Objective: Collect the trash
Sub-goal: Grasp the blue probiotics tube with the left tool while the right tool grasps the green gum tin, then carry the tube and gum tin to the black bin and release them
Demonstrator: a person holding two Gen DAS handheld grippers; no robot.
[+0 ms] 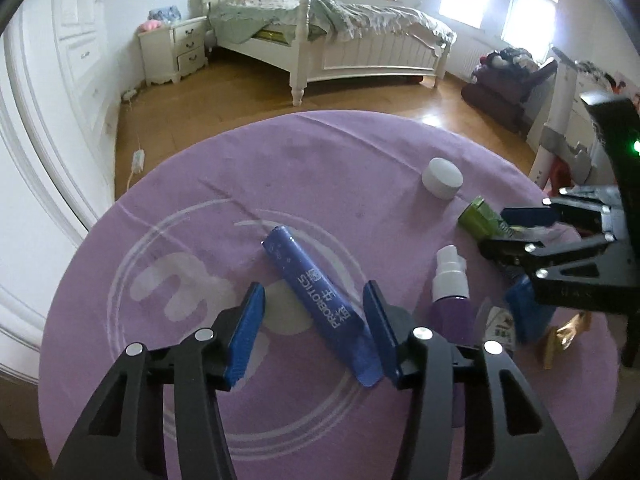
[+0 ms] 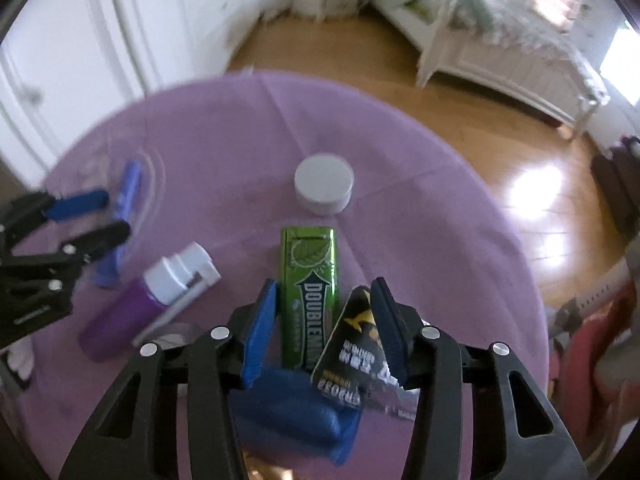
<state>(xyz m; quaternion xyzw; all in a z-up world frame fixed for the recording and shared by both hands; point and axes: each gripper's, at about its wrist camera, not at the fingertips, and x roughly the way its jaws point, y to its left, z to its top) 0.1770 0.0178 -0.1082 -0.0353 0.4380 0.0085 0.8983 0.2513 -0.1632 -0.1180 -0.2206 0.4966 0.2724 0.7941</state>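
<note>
A round table with a purple cloth holds the trash. A blue PROBIOTICS tube lies between the open fingers of my left gripper, untouched on the cloth. My right gripper is open over a green Doublemint gum pack; a black wrapper leans against its right finger and a blue packet lies under it. A purple spray bottle with a white cap lies left of it. The right gripper also shows in the left wrist view.
A small white jar stands on the far side of the table. A gold wrapper lies at the table's right edge. Beyond are a wooden floor, a white bed, a nightstand and white wardrobes.
</note>
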